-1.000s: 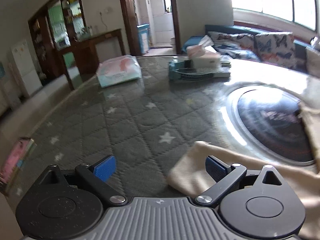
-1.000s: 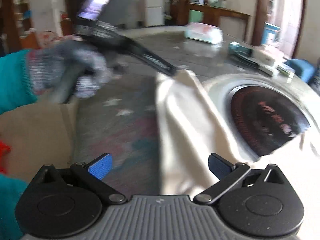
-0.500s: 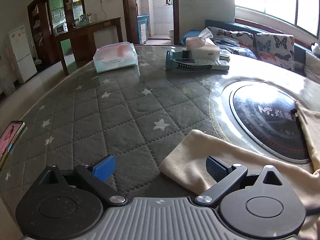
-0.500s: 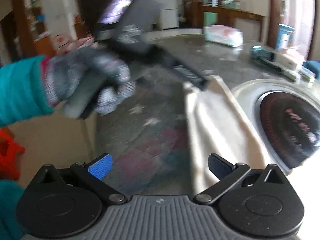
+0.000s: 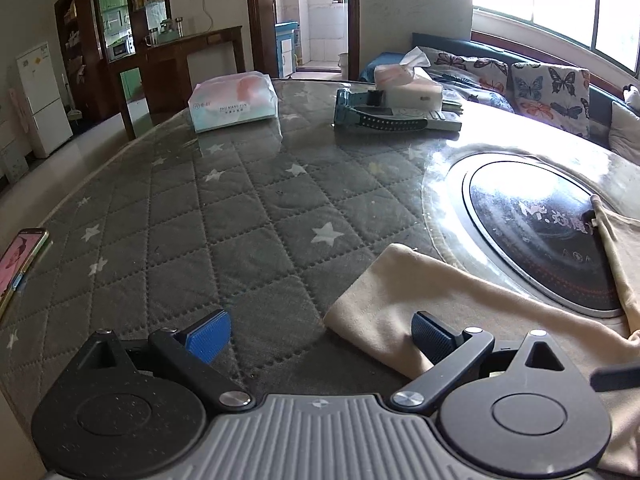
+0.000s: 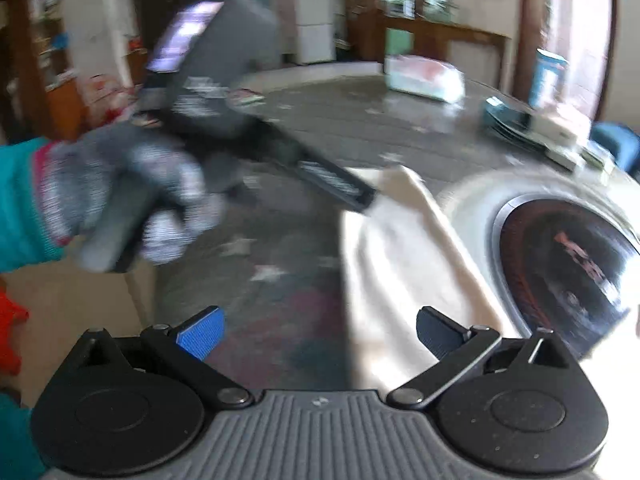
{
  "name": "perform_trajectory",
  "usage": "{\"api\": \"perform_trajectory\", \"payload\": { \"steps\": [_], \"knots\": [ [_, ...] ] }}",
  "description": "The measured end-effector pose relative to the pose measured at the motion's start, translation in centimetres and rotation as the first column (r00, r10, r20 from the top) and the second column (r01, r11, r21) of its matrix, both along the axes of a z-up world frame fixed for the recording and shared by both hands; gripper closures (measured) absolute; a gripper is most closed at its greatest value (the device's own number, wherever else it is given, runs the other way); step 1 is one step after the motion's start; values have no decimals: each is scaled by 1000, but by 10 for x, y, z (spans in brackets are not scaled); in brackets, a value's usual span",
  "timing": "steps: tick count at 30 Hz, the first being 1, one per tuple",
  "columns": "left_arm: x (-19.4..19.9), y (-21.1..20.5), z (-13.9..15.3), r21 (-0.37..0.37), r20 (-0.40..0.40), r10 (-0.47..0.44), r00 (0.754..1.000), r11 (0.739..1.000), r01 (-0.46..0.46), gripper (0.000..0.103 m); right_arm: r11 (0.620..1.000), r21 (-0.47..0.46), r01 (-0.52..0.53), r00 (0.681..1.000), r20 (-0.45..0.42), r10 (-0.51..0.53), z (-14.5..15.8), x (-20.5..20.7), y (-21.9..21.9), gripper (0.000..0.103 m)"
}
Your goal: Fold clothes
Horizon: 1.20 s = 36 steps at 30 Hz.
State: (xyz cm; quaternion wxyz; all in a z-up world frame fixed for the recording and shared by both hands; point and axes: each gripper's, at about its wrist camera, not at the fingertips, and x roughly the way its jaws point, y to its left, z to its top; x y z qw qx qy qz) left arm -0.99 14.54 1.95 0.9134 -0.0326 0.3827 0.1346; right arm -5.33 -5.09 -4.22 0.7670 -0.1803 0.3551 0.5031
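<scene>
A beige garment [image 5: 432,296] lies flat on the grey quilted table cover [image 5: 248,216], reaching right over the dark round hotplate [image 5: 540,236]. My left gripper [image 5: 320,338] is open and empty, low over the table, with its right pad above the garment's near corner. In the blurred right wrist view the same garment [image 6: 400,264] runs away from my right gripper [image 6: 318,330], which is open and empty above its near end. There the left gripper [image 6: 360,196], held in a gloved hand [image 6: 128,200], reaches to the garment's far corner.
A pack of tissues [image 5: 234,100], a tissue box [image 5: 408,84] and a teal tray of items [image 5: 396,118] stand at the table's far side. A phone [image 5: 20,256] lies at the left edge. A cardboard box [image 6: 80,308] sits lower left in the right wrist view.
The left gripper has pulled back a little and steadied, so more of the garment's corner shows. The right gripper view has swung slightly. Both stay open.
</scene>
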Motion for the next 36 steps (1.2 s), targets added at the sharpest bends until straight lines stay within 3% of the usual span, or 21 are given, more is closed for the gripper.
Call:
{"api": "perform_trajectory", "payload": {
  "steps": [1, 8, 13, 18, 24, 26, 27, 30, 33, 36],
  "knots": [
    [0, 0, 0, -1, -1, 2, 1000, 1000, -2, 5, 1000, -8, 15, 1000, -18, -16, -2, 4, 2, 0],
    [-3, 3, 1, -9, 5, 16, 1000, 1000, -16, 8, 992, 5, -129, 991, -24, 129, -3, -19, 15, 0],
    [-11, 4, 5, -42, 18, 28, 999, 999, -27, 21, 999, -15, -48, 999, -2, 48, 7, -17, -15, 0],
    [-19, 0, 9, -90, 33, 27, 999, 996, -24, 22, 994, -100, 42, 999, 0, -42, 8, -18, -53, 0],
    [-17, -6, 5, -97, 26, 55, 998, 994, -52, 28, 992, -111, -56, 998, 6, 57, 5, -53, -55, 0],
    [-15, -7, 5, -89, 28, 61, 998, 994, -58, 32, 992, -93, -80, 997, 9, 82, 7, -60, -56, 0],
    [-15, -7, 5, -86, 29, 64, 998, 994, -61, 39, 992, -83, -89, 996, 13, 91, 7, -60, -55, 0],
    [-12, -4, 5, -77, 34, 68, 997, 995, -66, 49, 995, -88, -40, 997, 56, 45, 13, -60, -61, 0],
    [-10, -3, 5, -72, 46, 71, 996, 995, -68, 64, 996, -85, -21, 999, 45, 25, 14, -58, -62, 0],
    [-12, 0, 6, -105, 55, 78, 995, 992, -72, 66, 994, -98, -45, 999, 17, 47, 8, -59, -58, 0]
  ]
}}
